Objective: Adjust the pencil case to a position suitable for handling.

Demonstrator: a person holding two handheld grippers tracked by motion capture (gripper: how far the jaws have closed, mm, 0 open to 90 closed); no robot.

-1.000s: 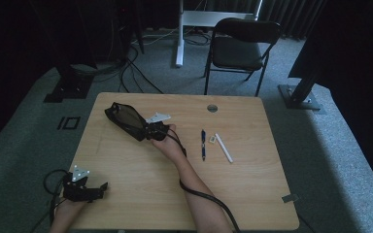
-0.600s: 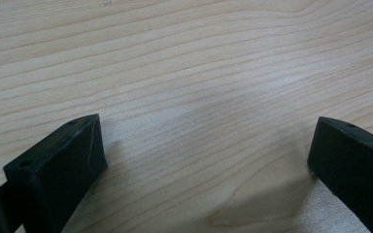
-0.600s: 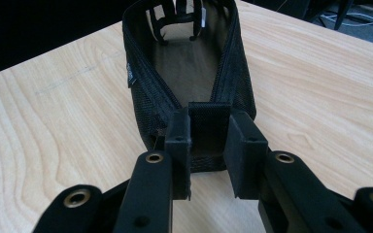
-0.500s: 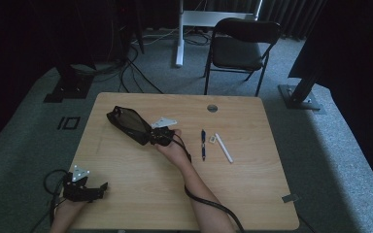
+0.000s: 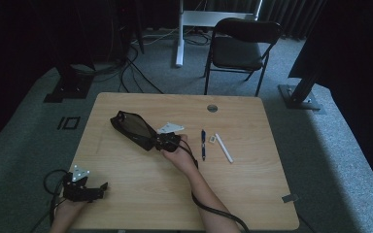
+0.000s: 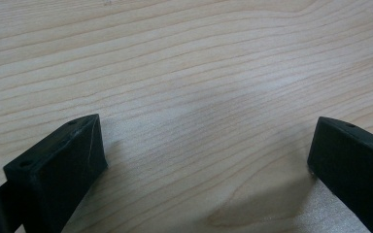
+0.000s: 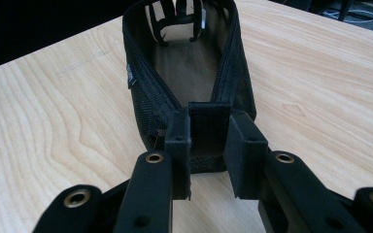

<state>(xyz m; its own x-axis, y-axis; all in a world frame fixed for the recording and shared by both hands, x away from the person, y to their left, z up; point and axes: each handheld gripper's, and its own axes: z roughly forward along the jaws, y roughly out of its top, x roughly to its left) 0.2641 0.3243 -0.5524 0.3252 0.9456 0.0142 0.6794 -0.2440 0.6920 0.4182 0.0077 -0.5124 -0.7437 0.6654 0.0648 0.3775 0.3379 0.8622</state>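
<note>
The right gripper (image 7: 208,145) pinches the open black pouch (image 7: 189,73) by its near end; the left gripper (image 6: 206,155) rests wide open, empty; pen (image 5: 203,143) and white stick (image 5: 224,147) lie outside, apparently unpacked.

One pouch (image 5: 132,128), two pens (image 5: 203,144), two grippers (image 5: 97,188), one chair (image 5: 243,44).

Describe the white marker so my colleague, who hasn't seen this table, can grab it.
On the wooden table, look at its right half, past the black mesh pouch that the right gripper clamps by its end tab. Two slim things lie side by side there: the dark blue pen and, right of it, the white marker, paler and tilted.
</note>
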